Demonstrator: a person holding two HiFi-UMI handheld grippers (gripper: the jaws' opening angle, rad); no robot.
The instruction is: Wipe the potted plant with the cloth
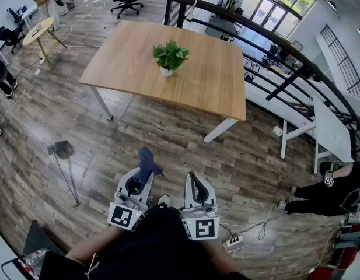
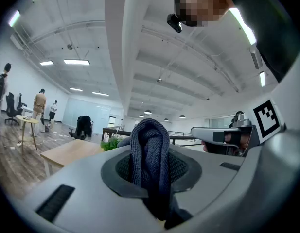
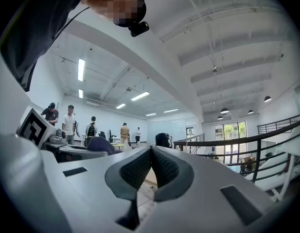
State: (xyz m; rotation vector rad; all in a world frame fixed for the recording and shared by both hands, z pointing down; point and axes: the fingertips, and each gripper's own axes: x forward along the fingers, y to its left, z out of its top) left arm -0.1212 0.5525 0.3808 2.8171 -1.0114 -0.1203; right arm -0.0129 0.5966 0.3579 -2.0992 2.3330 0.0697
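Two grippers held level: cloth [image 1: 146, 162] in the left gripper [image 1: 135, 185], potted plant [image 1: 170, 56] well ahead on the table [image 1: 209, 83].
The left gripper pinches the dark blue knitted cloth, whose bunched end stands out past the jaws. The right gripper [image 1: 195, 184] has its jaws pressed together on nothing. The potted plant is leafy green in a small white pot, upright near the table's middle. The table is bare pale wood on white legs. Dark plank floor [image 1: 168, 133] lies open up to its near edge. A black railing [image 1: 285, 45] runs behind the table on the right, and a power strip [image 1: 233, 241] lies near the right gripper.
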